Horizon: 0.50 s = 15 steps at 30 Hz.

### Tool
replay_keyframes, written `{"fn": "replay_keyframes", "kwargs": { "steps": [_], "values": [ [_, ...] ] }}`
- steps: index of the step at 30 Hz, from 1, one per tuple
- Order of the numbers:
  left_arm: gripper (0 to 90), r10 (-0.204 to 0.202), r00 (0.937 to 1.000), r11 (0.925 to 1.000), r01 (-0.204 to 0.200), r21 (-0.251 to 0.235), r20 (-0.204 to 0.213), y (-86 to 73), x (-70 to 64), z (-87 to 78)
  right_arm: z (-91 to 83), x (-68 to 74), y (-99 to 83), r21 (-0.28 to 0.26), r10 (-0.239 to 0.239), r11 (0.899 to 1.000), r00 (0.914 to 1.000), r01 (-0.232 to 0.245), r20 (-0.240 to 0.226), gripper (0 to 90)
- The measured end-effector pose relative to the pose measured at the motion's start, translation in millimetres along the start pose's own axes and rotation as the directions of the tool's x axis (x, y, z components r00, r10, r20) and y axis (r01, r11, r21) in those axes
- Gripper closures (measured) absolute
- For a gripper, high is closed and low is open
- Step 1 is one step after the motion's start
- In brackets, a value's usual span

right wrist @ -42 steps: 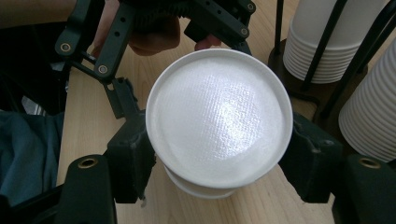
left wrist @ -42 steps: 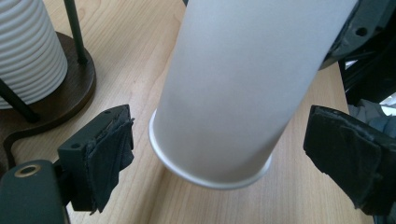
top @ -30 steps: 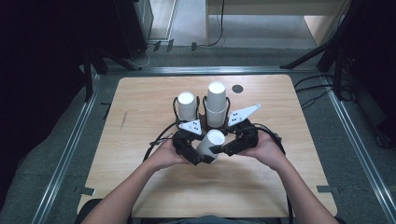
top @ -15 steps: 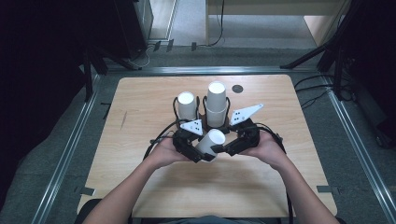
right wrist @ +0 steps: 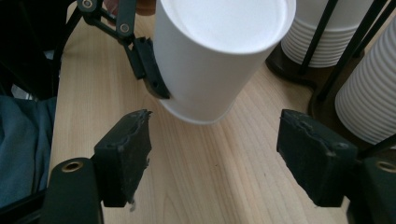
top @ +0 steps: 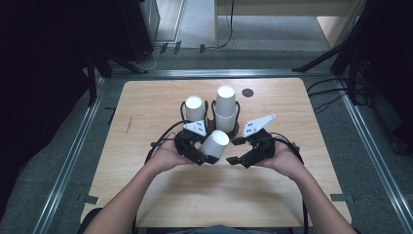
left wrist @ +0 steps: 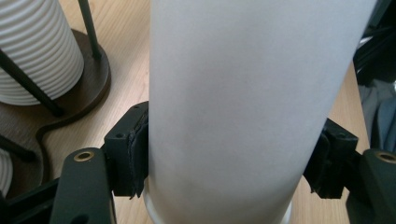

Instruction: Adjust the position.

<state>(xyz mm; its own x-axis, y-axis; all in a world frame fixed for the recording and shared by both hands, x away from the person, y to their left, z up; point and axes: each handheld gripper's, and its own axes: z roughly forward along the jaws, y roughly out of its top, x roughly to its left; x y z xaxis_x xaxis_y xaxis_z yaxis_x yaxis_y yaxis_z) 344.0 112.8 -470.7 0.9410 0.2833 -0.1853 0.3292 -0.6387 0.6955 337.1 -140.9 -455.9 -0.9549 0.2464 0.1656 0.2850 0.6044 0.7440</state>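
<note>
A single white paper cup point(top: 215, 143) is clamped bottom-up and tilted in my left gripper point(top: 209, 150), just in front of the cup stacks. In the left gripper view the cup point(left wrist: 243, 93) stands between both black pads point(left wrist: 128, 156), which press on its sides. My right gripper point(top: 234, 150) sits immediately right of the cup with its jaws apart. In the right gripper view the cup point(right wrist: 219, 51) hangs above the wood just beyond my open right gripper point(right wrist: 215, 149), and nothing is between its jaws.
Two stacks of white ribbed cups point(top: 194, 107) point(top: 226, 105) stand in a black wire holder point(top: 210, 117) at the table's middle, close behind both grippers. A dark round spot point(top: 248, 92) lies farther back. Cables trail by the hands.
The cup and the left gripper have edged slightly left, leaving a small gap to the right gripper. Otherwise the hands have hardly moved.
</note>
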Motion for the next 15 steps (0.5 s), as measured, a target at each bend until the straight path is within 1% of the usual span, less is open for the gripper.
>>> {"fn": "replay_keyframes", "kwargs": {
  "steps": [2, 4, 5, 6, 8, 10, 11, 12, 13, 15],
  "values": [
    [28.5, -0.006, 1.0, 0.9999, 0.006, 0.011, 0.0, -0.8, 0.6, -0.5, -0.4, 0.7, -2.5, 0.003, 0.004, 1.0, 1.0, -0.004, 0.005, 26.3],
    [28.5, 0.005, 0.9999, 0.9994, -0.004, 0.035, -0.01, -0.8, 2.1, -2.3, 0.7, 0.6, -4.8, 0.012, 0.003, 1.0, 1.0, -0.003, 0.009, 26.3],
    [28.5, 0.005, 0.9999, 0.9994, -0.004, 0.035, -0.01, -0.8, 2.1, -2.3, 1.7, 0.6, -5.4, 0.019, 0.003, 1.0, 0.9999, -0.003, 0.012, 26.3],
    [28.5, 0.014, 0.9997, 0.9987, -0.013, 0.049, -0.019, 0.4, 2.1, -3.4, 2.7, 0.2, -6.0, 0.022, 0.002, 1.0, 0.9999, -0.002, 0.015, 26.3],
    [28.5, 0.021, 0.9996, 0.9984, -0.02, 0.054, -0.02, 1.5, 2.2, -4.2, 3.5, -0.2, -6.2, 0.028, 0.001, 1.0, 0.9998, -0.001, 0.018, 26.3],
    [28.5, 0.033, 0.999, 0.997, -0.031, 0.07, -0.029, 3.9, 2.2, -4.9, 5.1, -1.9, -6.8, 0.031, 0.005, 1.0, 0.9998, -0.005, 0.019, 26.3],
    [28.5, 0.045, 0.9984, 0.9958, -0.042, 0.081, -0.033, 5.5, 2.4, -5.1, 5.1, -1.9, -6.8, 0.031, 0.005, 1.0, 0.9998, -0.005, 0.019, 26.3],
    [28.5, 0.05, 0.9982, 0.9948, -0.047, 0.09, -0.032, 7.3, 2.6, -4.9, 5.2, -2.8, -7.0, 0.028, 0.001, 1.0, 0.9997, -0.002, 0.026, 26.3],
    [28.5, 0.055, 0.9981, 0.9944, -0.052, 0.092, -0.029, 8.7, 2.7, -5.0, 5.2, -2.8, -7.0, 0.028, 0.001, 1.0, 0.9997, -0.002, 0.026, 26.3],
    [28.5, 0.062, 0.9978, 0.9917, -0.059, 0.114, -0.023, 11.9, 4.1, -4.9, 4.9, -2.4, -6.9, 0.023, 0.002, 1.0, 0.9996, -0.003, 0.03, 26.3]
  ]
}}
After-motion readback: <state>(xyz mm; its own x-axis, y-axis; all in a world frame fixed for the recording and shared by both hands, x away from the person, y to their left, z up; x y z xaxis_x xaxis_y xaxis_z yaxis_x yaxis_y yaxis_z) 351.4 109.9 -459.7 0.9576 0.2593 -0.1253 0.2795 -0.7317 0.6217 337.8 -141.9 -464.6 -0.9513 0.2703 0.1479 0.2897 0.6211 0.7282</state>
